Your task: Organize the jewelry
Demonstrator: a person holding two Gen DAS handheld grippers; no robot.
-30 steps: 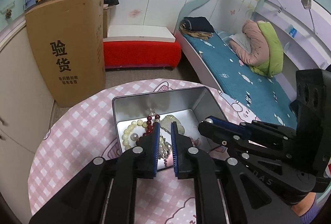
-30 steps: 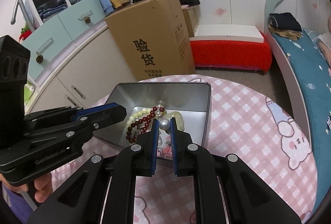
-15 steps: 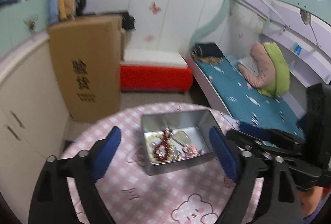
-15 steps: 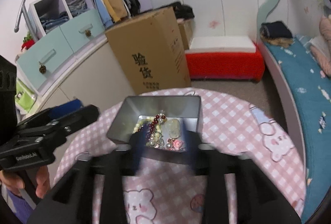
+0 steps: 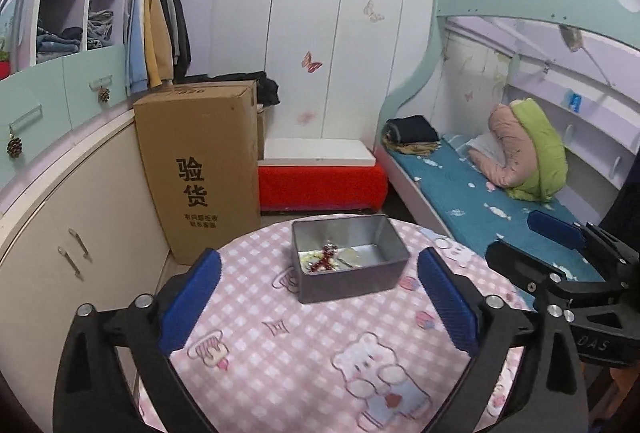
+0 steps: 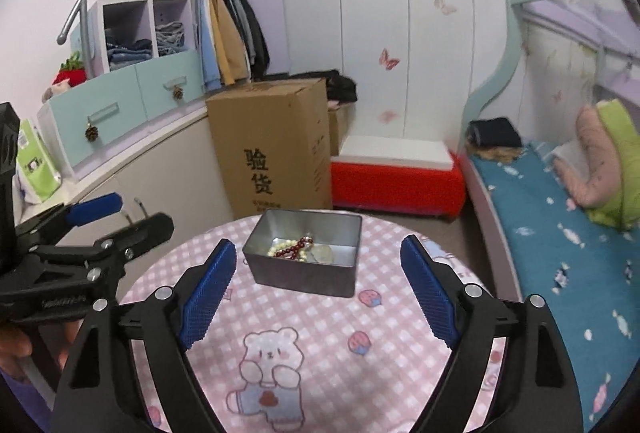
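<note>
Left gripper [image 5: 318, 299] and right gripper [image 6: 318, 293]: jaws spread wide, having just been opening, nothing between them, both hanging above the counter [image 6: 400, 361]. Beyond them, metal tin [image 6: 304, 275] upright near the counter's far rim, clear of both grippers. Inside: red bead string [image 6: 294, 248], pale pearl strand [image 6: 278, 247], greenish pendant [image 6: 322, 254], heaped together. Judged light, slippery, limp, prone to tangle; best pinched at a single bead run, lifted slowly. Tin walls restrict approach; open counter all round. Cardboard box [image 6: 272, 149] behind, well apart.
</note>
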